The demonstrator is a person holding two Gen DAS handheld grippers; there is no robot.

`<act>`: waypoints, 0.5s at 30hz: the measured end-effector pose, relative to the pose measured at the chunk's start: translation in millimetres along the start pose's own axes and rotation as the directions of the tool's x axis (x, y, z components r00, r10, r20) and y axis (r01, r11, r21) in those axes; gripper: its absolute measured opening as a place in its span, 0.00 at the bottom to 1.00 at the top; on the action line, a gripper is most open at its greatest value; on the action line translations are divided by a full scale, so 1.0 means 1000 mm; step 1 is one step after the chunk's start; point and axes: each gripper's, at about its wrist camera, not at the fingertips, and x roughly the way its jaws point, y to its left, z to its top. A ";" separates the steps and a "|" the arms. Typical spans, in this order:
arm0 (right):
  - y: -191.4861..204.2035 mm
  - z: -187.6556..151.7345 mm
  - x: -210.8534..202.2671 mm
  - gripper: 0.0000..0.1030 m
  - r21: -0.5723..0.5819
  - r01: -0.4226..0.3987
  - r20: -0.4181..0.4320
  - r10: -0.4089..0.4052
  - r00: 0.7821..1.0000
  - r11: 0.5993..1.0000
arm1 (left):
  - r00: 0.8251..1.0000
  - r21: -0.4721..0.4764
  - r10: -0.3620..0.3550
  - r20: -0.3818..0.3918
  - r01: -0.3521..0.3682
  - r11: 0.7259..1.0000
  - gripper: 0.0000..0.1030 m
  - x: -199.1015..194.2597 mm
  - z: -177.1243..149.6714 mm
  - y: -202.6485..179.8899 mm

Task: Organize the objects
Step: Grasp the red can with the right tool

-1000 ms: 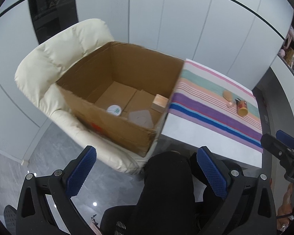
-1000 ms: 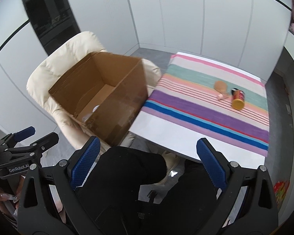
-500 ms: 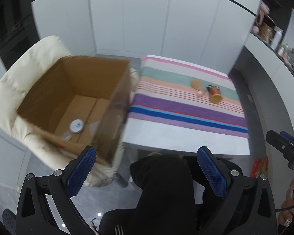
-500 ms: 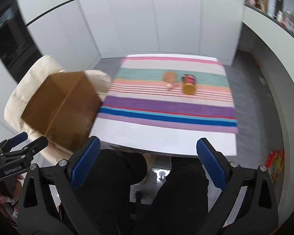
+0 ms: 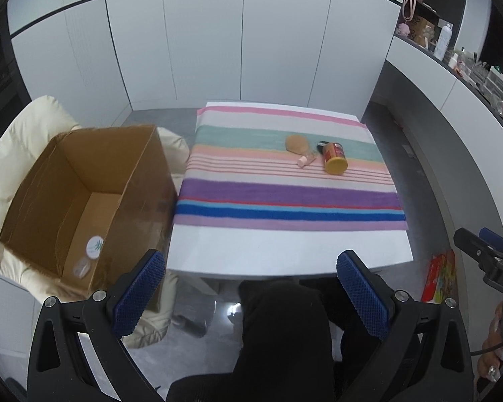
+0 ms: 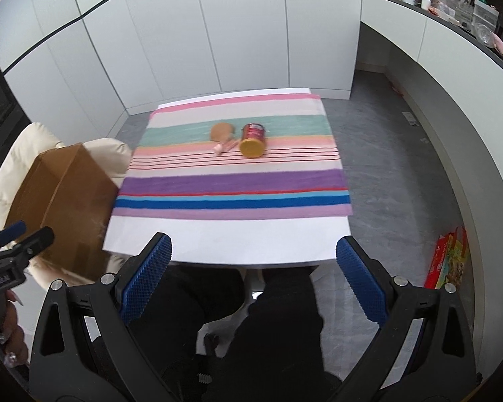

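A red can with a yellow lid (image 5: 334,158) (image 6: 253,140) lies on its side on the striped cloth (image 5: 285,201) (image 6: 231,184), next to a round tan object (image 5: 296,144) (image 6: 222,132) and a small pink tube (image 5: 305,160) (image 6: 224,147). An open cardboard box (image 5: 84,194) (image 6: 63,201) sits on a cream armchair (image 5: 23,134) left of the table; a round white lid (image 5: 94,247) lies inside. My left gripper (image 5: 251,298) and right gripper (image 6: 253,288) are open and empty, held over my lap short of the table's near edge.
The white table (image 5: 285,251) (image 6: 218,238) stands before white wall panels. A colourful box (image 5: 441,278) (image 6: 451,258) lies on the grey floor at right. A curved counter with bottles (image 6: 452,6) runs along the right side.
Both grippers have swung right, from facing the cardboard box to facing the table squarely. Both stay open and empty.
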 end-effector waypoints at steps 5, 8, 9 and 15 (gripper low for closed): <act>-0.018 0.010 0.027 0.97 0.017 0.008 0.012 -0.008 1.000 1.000 | 1.000 0.011 -0.002 -0.021 0.002 1.000 1.00 0.032 0.016 -0.008; -0.028 0.017 0.051 0.97 0.039 0.011 0.010 -0.011 1.000 0.999 | 0.999 0.008 -0.005 -0.042 0.006 1.000 1.00 0.056 0.026 -0.014; -0.031 0.020 0.060 0.97 0.050 0.007 0.006 -0.008 1.000 0.999 | 0.999 0.006 -0.007 -0.048 0.007 1.000 1.00 0.064 0.029 -0.015; -0.047 0.040 0.122 0.97 0.099 0.006 -0.049 -0.001 0.999 0.995 | 0.994 -0.005 -0.045 -0.099 0.044 0.999 1.00 0.125 0.052 -0.032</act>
